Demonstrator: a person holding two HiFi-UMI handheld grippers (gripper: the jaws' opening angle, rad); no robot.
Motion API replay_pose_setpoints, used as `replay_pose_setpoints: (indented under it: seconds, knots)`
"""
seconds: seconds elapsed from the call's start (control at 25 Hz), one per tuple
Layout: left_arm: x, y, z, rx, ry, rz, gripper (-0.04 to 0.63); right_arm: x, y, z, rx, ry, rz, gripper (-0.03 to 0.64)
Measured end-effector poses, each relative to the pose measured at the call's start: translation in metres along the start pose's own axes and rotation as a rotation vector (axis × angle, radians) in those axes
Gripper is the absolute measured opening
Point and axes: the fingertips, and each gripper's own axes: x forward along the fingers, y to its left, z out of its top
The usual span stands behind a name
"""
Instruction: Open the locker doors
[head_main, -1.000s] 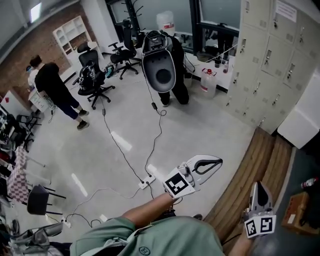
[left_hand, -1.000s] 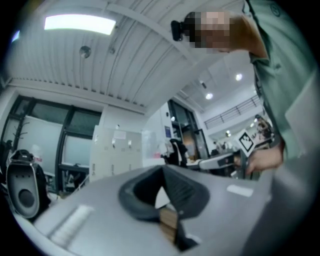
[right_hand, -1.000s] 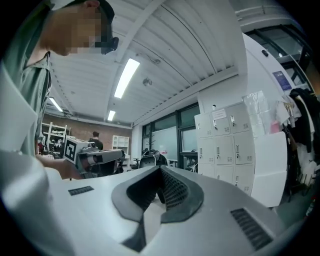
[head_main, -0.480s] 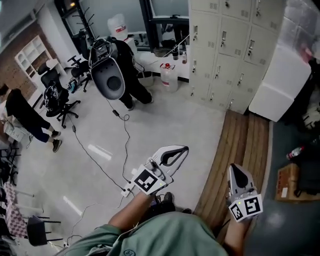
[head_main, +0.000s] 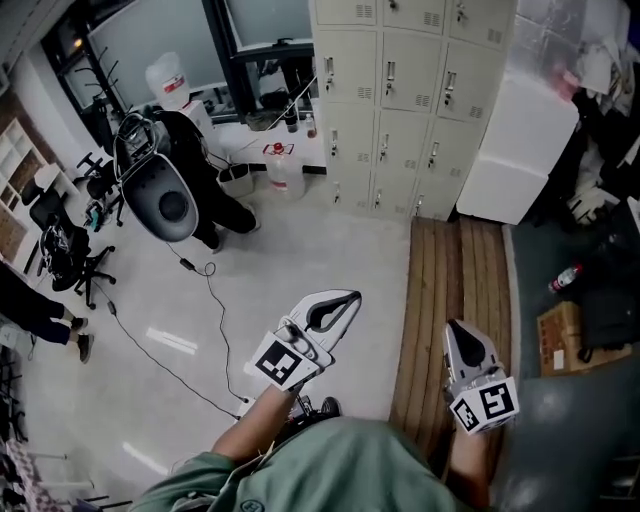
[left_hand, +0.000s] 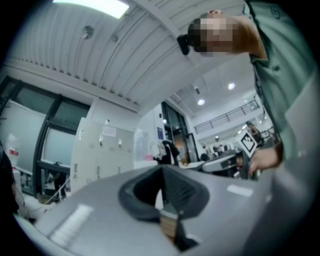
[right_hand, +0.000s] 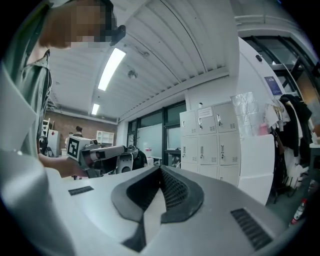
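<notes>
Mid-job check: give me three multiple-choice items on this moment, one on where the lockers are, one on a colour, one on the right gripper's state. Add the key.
1. The beige metal lockers stand:
A) well ahead of both grippers, untouched
B) against the left gripper
C) behind the person

2. The person's shirt is:
A) red
B) green
C) white

3. The right gripper is:
A) wide open
B) shut on a locker handle
C) shut, holding nothing

Key:
1 A, the lockers fill the top of the head view while the grippers sit low.
2 B, green cloth shows at the bottom edge.
3 C, in the right gripper view the pads meet with nothing between them.
</notes>
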Motion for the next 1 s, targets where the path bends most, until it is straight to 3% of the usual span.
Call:
replay_pose_setpoints:
  seconds: [0.2,0.48,1.0]
  knots:
    - [0.008,0.033,-0.011,-0.025,0.009,-0.059,0.000,0.034,0.003,0.002,-0.007,0.012,-0.035,0.003]
    - [0.034,0.057,-0.032,-0.046,0.013,-0.078,0.000,0.059,-0.023,-0.004,-0.008,0.035,-0.051,0.003]
    - [0.110,0.104,-0.052,0.008,0.072,0.053,0.000,0.130,-0.122,-0.013,0.026,0.012,0.070,0.003]
